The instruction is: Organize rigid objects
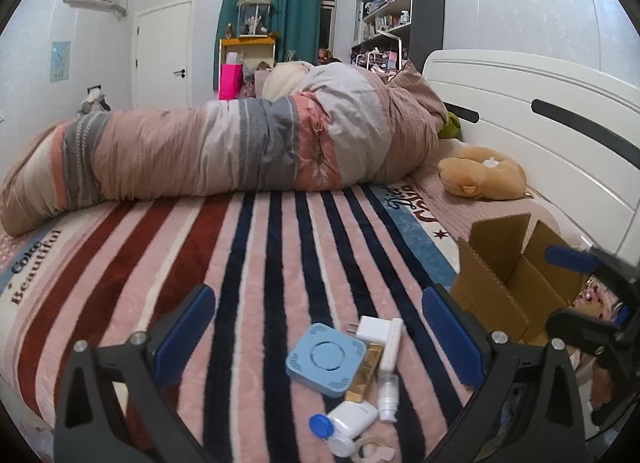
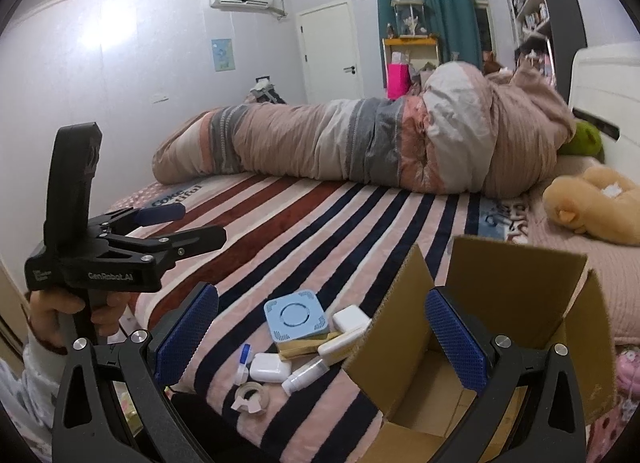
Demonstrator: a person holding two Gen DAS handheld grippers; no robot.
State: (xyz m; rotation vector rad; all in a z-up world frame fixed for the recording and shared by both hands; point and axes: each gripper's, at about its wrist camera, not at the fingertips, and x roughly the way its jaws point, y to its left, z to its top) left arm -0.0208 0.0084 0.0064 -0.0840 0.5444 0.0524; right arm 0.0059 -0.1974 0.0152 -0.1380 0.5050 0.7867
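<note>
The cardboard box (image 2: 516, 303) stands open on the striped blanket (image 1: 248, 247); its near side is cut off by the frame edge in the right wrist view, and the right gripper (image 2: 320, 337) hides part of its interior. The tape roll (image 1: 370, 449) is blurred and partly cut off in the left wrist view. The left gripper (image 1: 320, 339) is spread wide and holds nothing, above the clutter pile. The right gripper is likewise spread wide and empty, one finger over the box opening. The pile lies just beside the box: blue square device (image 2: 297, 315), white charger (image 2: 351, 319), gold box (image 2: 298, 347), white case (image 2: 269, 367), small bottle (image 2: 305, 374).
</note>
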